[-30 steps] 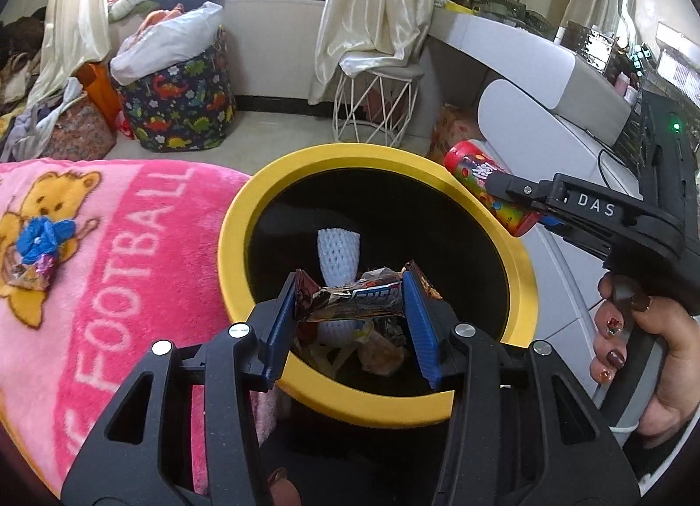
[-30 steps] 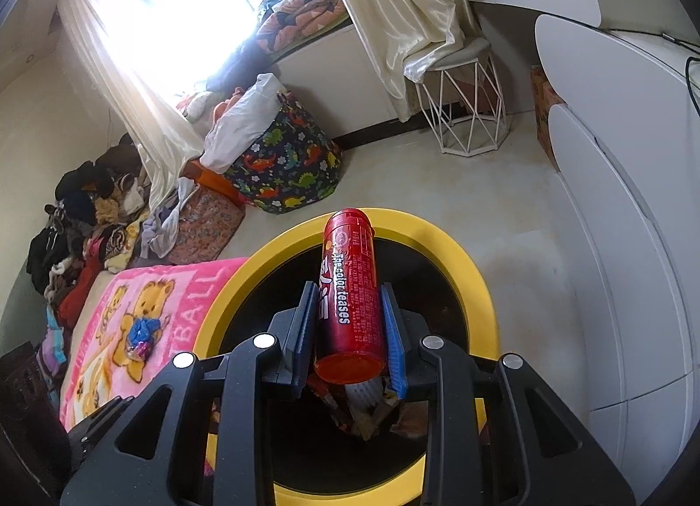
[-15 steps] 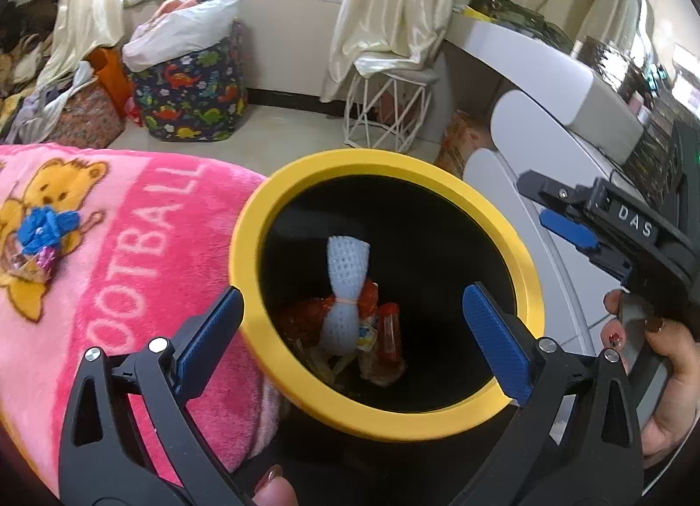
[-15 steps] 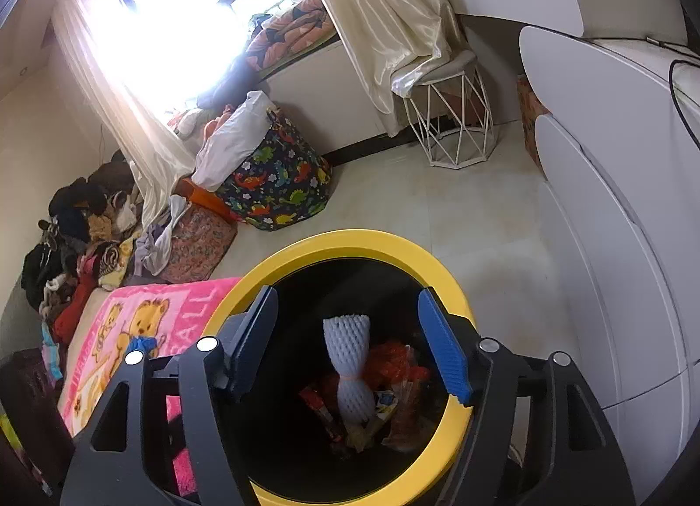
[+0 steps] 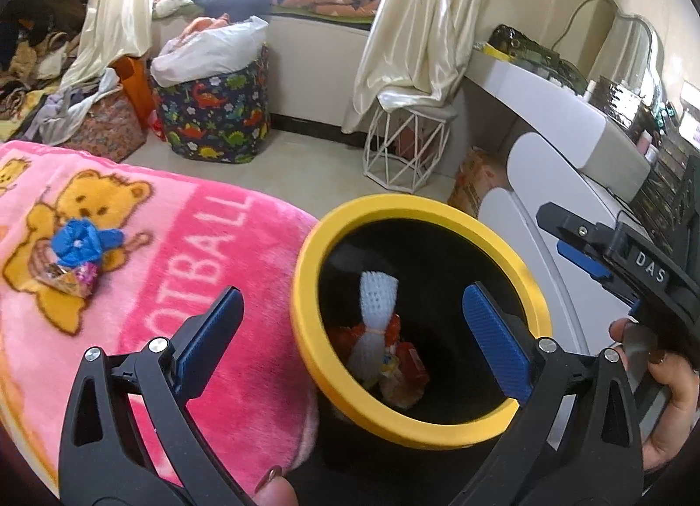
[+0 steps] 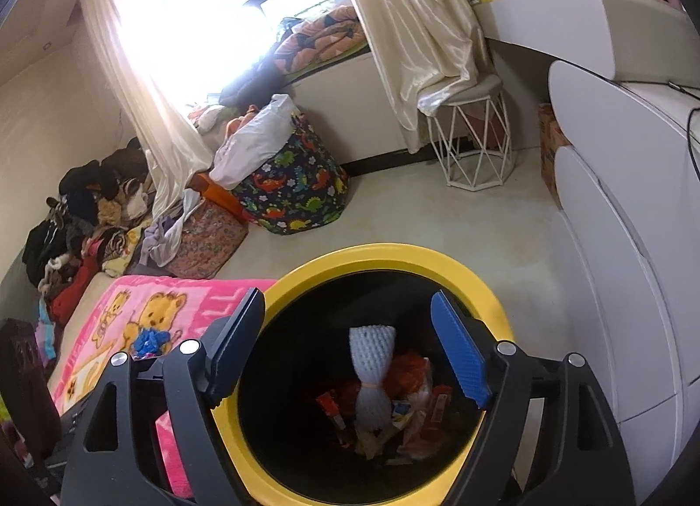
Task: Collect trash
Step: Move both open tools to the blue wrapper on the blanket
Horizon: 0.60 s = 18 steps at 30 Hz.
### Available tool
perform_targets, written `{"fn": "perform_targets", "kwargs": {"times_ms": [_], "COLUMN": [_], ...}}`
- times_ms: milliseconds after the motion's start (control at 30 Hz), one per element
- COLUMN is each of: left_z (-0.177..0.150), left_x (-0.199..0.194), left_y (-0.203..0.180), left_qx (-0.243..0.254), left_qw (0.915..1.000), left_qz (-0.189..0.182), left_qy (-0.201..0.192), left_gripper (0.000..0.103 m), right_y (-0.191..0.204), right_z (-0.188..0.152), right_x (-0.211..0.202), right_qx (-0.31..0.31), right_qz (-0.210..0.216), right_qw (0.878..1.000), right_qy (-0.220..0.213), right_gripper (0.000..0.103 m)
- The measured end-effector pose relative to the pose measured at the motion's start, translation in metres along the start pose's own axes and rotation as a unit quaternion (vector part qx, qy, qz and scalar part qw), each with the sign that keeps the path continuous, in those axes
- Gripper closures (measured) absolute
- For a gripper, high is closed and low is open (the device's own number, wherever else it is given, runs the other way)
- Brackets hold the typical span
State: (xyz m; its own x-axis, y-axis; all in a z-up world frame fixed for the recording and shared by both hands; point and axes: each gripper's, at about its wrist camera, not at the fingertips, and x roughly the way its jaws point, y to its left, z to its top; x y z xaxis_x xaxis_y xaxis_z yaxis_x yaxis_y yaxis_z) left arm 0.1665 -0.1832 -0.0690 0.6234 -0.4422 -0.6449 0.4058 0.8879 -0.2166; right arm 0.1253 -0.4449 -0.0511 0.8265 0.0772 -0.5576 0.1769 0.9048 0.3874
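Left wrist view: you spread both grippers, left gripper (image 5: pixel 350 340) and right gripper (image 6: pixel 345 344), over yellow bin (image 5: pixel 531 309); wrapper and red can dropped inside (jaws empty). Blue wrapper (image 5: pixel 81 246) left of bin remained.

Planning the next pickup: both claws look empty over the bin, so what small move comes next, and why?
Probably swing the left claw toward the blue wrapper on the pink blanket. Both claws have just been opening with nothing between the pads, earlier trash lies in the bin, and that wrapper is the nearest piece left.
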Motion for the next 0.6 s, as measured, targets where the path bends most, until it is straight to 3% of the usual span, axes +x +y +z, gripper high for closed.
{"fn": "perform_targets", "kwargs": {"times_ms": [267, 600], "left_z": [0.005, -0.002], "left_x": [-0.014, -0.035], "left_y": [0.045, 0.14], "left_qx": [-0.023, -0.102], "left_qw": [0.9988, 0.9887], "left_qz": [0.036, 0.105], "left_qy": [-0.024, -0.033], "left_gripper": [0.011, 0.011], "right_y": [0.035, 0.127], "right_z": [0.0, 0.002], "right_x": [0.02, 0.077], "right_qx": [-0.026, -0.093], "right_qz": [0.026, 0.093], "right_qw": [0.999, 0.989], "right_qy": [0.022, 0.069], "right_gripper": [0.026, 0.026]}}
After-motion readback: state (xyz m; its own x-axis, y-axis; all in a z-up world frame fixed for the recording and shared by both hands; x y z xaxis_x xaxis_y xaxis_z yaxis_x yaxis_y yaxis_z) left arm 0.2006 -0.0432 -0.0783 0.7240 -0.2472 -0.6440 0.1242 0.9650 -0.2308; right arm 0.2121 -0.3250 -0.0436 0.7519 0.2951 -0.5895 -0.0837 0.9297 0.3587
